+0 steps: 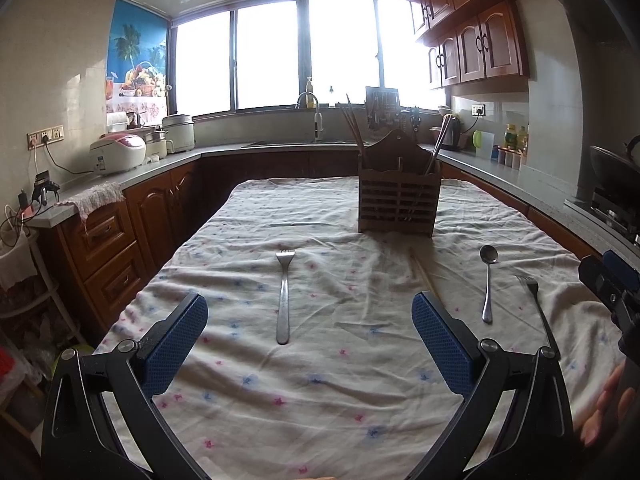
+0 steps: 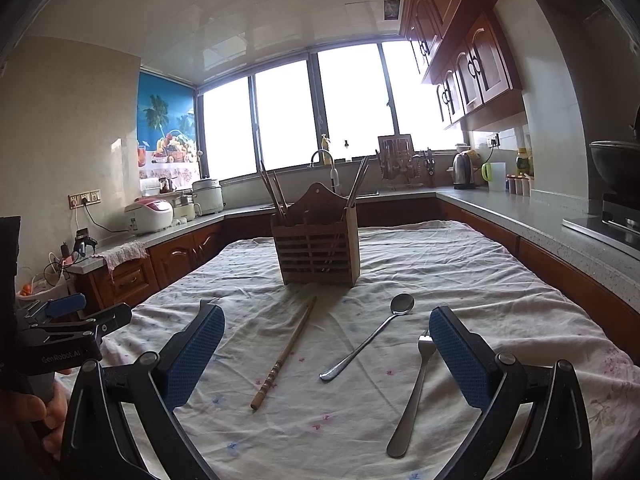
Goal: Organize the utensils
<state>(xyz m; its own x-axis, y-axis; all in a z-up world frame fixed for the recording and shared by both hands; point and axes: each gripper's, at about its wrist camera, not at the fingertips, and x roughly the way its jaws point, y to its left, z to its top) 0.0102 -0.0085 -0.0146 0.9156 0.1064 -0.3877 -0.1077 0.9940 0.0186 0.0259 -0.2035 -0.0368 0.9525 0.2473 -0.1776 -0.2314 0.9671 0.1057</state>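
The only readable text is "GenRobot.AI", printed in pale letters on the black body of the left gripper (image 2: 64, 308), seen left of the right gripper's left finger (image 2: 196, 356)

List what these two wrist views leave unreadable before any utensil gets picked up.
- Chopstick, left wrist view: its near end is hidden behind a finger of the left gripper.
- Right-hand fork, right wrist view: tines partly covered by a finger of the right gripper.
- Wooden holder, both views: the slatted front hides what lies inside.
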